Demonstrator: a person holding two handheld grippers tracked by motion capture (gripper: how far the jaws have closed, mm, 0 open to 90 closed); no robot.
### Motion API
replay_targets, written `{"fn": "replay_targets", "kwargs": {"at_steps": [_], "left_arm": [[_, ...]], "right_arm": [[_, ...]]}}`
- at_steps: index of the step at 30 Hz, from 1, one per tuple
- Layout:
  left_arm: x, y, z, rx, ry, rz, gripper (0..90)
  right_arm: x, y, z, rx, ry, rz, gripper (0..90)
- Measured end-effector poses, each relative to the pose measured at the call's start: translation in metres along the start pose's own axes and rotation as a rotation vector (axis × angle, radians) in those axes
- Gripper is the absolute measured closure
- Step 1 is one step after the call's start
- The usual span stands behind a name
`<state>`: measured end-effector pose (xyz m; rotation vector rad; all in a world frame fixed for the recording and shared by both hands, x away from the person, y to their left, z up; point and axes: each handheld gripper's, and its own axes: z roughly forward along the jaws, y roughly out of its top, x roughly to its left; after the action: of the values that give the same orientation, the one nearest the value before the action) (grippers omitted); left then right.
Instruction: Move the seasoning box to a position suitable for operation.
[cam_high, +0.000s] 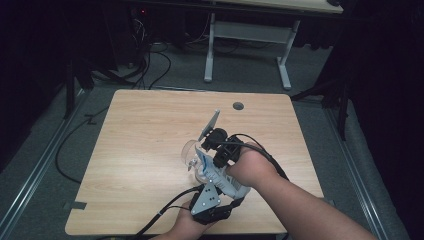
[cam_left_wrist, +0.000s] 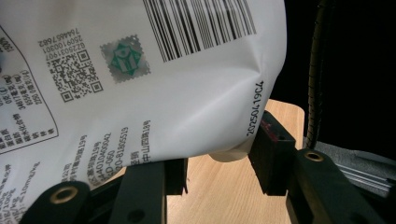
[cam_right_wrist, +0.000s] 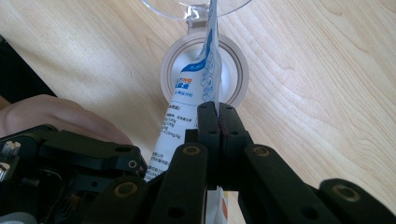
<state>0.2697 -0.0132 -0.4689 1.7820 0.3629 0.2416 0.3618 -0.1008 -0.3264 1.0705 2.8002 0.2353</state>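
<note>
A white pouch (cam_high: 202, 161) with blue print and a barcode is held between both grippers above the wooden table (cam_high: 145, 130). In the left gripper view the pouch (cam_left_wrist: 163, 93) sits between the jaws of my left gripper (cam_left_wrist: 219, 168), which press on its lower part. My right gripper (cam_right_wrist: 218, 109) is shut on a thin edge of the pouch (cam_right_wrist: 198, 88). Under that edge a round white-rimmed clear container (cam_right_wrist: 240, 79) stands on the table, its clear lid (cam_right_wrist: 163, 7) beyond it. From above, the left gripper (cam_high: 214, 177) comes from the near edge and the right gripper (cam_high: 206, 152) from the right, beside the container (cam_high: 190, 150).
A round cable hole (cam_high: 238, 106) sits near the table's far edge. Behind the table stand the white legs of another desk (cam_high: 284, 65), and cables (cam_high: 155, 65) lie on the grey floor. Dark surroundings flank both sides.
</note>
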Motion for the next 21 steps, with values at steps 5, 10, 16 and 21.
{"fn": "replay_targets", "kwargs": {"at_steps": [5,10,16,21], "left_arm": [[0.0002,0.0001,-0.0004,-0.002,0.001,0.0,60.8],[0.0002,0.0003,-0.0006,-0.005,0.002,-0.001,60.4],[0.0,0.0002,-0.0005,-0.007,0.002,-0.003,60.2],[-0.0001,0.0002,-0.0005,-0.009,0.002,-0.004,60.1]], "right_arm": [[-0.0001,0.0008,-0.0003,-0.001,0.002,0.003,90.0],[-0.0003,0.0014,-0.0007,-0.004,0.002,0.001,90.0],[-0.0006,0.0014,-0.0014,-0.003,-0.001,0.001,90.0],[-0.0004,0.0015,-0.0017,-0.005,-0.001,0.002,90.0]]}}
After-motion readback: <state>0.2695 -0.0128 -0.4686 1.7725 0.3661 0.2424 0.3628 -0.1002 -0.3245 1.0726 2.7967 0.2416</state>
